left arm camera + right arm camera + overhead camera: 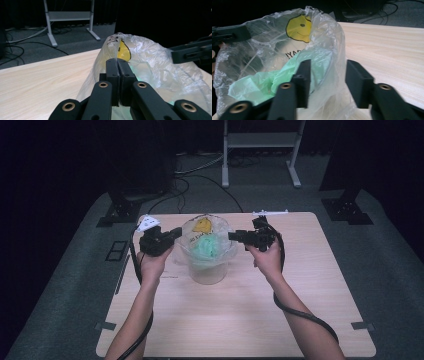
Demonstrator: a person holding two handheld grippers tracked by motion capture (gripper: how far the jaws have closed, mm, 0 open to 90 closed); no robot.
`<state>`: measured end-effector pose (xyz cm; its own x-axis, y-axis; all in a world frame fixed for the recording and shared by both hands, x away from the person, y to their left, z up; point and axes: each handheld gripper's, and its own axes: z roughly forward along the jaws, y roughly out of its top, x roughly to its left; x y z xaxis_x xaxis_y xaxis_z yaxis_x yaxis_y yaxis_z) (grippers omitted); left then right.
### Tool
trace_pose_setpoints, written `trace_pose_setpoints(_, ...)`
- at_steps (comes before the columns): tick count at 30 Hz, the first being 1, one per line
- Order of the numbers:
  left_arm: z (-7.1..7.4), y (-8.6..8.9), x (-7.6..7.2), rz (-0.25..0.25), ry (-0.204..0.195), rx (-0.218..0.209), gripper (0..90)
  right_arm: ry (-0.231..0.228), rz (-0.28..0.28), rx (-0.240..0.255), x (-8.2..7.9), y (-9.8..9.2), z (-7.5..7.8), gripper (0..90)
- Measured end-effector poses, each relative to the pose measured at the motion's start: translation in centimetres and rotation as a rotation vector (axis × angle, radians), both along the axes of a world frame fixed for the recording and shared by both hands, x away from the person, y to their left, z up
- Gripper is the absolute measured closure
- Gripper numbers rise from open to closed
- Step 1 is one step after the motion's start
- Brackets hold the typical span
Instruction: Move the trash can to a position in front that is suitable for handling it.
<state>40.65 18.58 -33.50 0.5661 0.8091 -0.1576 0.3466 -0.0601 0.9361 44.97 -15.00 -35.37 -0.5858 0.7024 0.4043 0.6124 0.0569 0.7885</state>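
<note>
Bag: I see a clear plastic bag (206,251) on the worktop (240,320).
Left tongs (117,65): pinched closed on its rim.
Right tongs (327,82): parted, straddling its opposite rim.

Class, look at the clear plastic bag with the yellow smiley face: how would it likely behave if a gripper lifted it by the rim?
The clear plastic bag looks thin and crinkled, so probably floppy. Its contents seem to be green film, suggesting it is light. The left gripper, shut on its rim, would likely stretch it.
</note>
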Motion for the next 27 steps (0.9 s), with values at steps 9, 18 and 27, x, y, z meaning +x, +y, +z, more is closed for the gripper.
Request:
trace_pose_setpoints(9, 0.2, -0.3, 0.1, -0.013, -0.001, -0.023, 88.8, 0.045, -0.037, -0.043, 0.1, 0.8, 1.1, 87.7)
trace_pose_setpoints(18, 1.0, -1.9, 0.0, -0.060, -0.015, -0.043, 88.8, 0.025, -0.011, -0.054, -0.5, 1.9, 2.7, 90.0)
trace_pose_setpoints(27, 0.1, -4.4, -0.6, -0.146, -0.010, -0.051, 88.7, 0.019, 0.090, 0.010, -0.9, 3.5, 3.5, 90.0)
